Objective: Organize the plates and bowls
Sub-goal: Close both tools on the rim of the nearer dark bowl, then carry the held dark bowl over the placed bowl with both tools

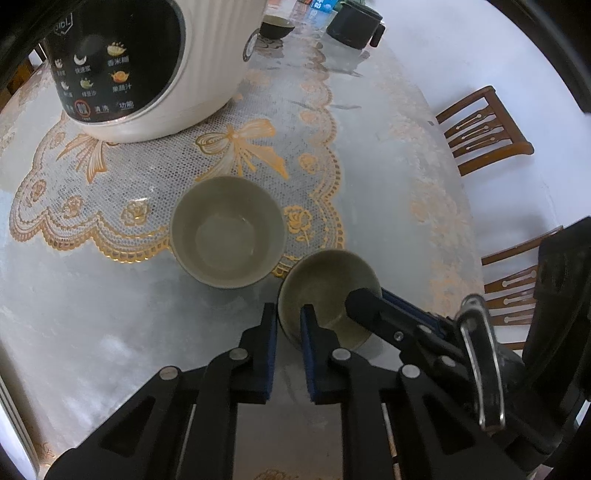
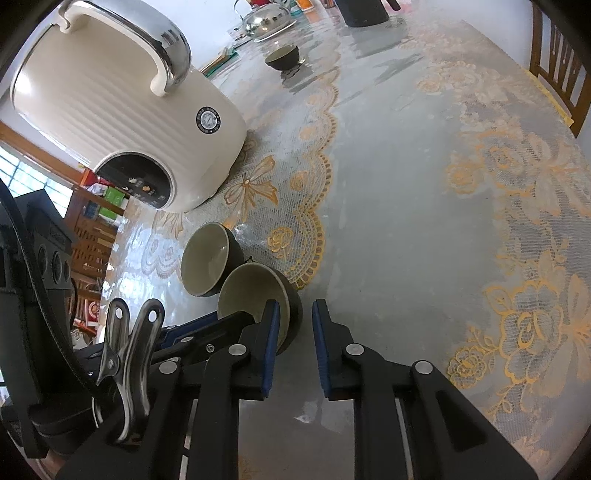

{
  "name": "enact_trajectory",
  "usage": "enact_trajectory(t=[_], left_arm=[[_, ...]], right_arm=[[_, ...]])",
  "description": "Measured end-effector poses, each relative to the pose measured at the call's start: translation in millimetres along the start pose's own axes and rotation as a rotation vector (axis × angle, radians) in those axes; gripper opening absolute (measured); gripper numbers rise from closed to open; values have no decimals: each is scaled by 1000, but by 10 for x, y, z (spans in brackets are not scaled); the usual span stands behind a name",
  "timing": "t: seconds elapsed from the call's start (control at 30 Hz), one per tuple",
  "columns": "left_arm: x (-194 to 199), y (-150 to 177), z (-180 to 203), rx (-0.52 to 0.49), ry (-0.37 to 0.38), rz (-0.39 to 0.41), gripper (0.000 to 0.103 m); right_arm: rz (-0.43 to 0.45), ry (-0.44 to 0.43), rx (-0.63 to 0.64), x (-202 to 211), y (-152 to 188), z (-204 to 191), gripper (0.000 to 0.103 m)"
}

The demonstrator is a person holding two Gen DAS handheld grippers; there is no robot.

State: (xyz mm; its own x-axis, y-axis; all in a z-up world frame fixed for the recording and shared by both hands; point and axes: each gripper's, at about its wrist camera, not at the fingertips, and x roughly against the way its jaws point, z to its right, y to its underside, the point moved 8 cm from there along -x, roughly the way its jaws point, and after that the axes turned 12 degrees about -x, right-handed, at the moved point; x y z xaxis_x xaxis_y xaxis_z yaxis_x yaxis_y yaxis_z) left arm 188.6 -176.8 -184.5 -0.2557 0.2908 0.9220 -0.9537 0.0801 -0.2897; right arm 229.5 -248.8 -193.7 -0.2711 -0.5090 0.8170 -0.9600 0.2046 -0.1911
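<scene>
- Both your claws grip one thing: the small round olive-glazed ceramic bowl (image 1: 325, 284) right at their tips.
- Your left gripper (image 1: 289, 314) is clenched on its left rim wall; your right gripper (image 2: 293, 314) is clamped across the opposite rim.
- The larger matching bowl (image 1: 227, 230) sits just beyond and to the left of your tips, nearly touching: stacking goes that way.

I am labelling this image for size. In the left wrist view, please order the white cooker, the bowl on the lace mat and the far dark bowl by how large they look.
1. White cooker, clearly largest.
2. Bowl on the lace mat.
3. Far dark bowl, smallest; it stands much farther away, so its real size may match the nearer bowl.
</scene>
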Motion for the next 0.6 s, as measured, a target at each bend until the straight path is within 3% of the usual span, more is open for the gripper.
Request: enact_trajectory(t=[0.6], left_arm=[[198, 72, 71, -38, 11, 10, 9]], right_arm=[[20, -7, -26, 152, 163, -59, 17]])
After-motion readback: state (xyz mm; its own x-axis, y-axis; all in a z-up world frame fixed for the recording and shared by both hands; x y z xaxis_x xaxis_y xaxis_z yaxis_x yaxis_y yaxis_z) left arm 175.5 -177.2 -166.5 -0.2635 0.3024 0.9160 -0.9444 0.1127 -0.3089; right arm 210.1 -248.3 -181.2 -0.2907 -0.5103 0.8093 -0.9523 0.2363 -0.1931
